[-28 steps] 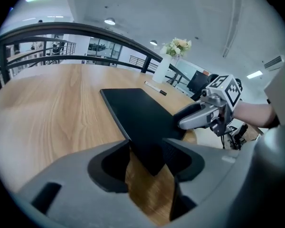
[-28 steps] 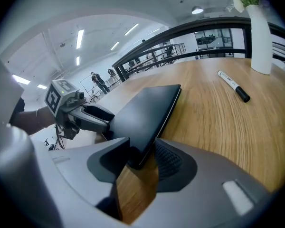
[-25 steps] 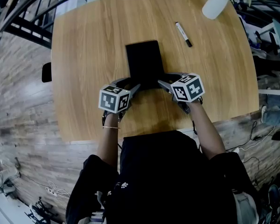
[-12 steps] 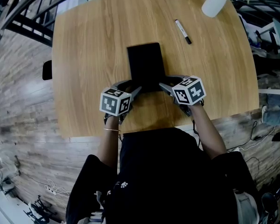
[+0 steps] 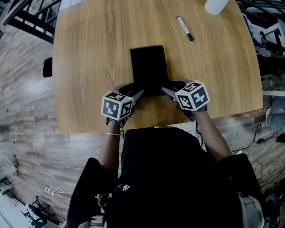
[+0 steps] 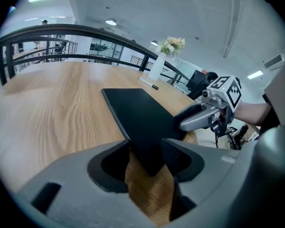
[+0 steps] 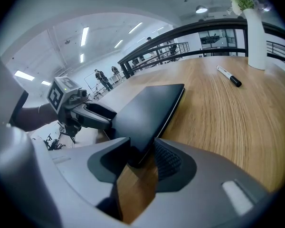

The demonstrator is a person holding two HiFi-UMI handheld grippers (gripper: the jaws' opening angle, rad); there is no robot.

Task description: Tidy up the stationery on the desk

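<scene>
Two tools, left tool [image 5: 131,90] and right tool [image 5: 173,86], each clenched on a near corner of the black notebook [image 5: 148,66] at mid-surface [image 5: 85,42]: you move both hands evenly, level, so it cannot twist.

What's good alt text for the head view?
Seen from above, a person's left gripper and right gripper each clamp a near corner of a flat black notebook on a wooden desk. A white marker with a black cap and a white vase sit at the desk's far right.
</scene>
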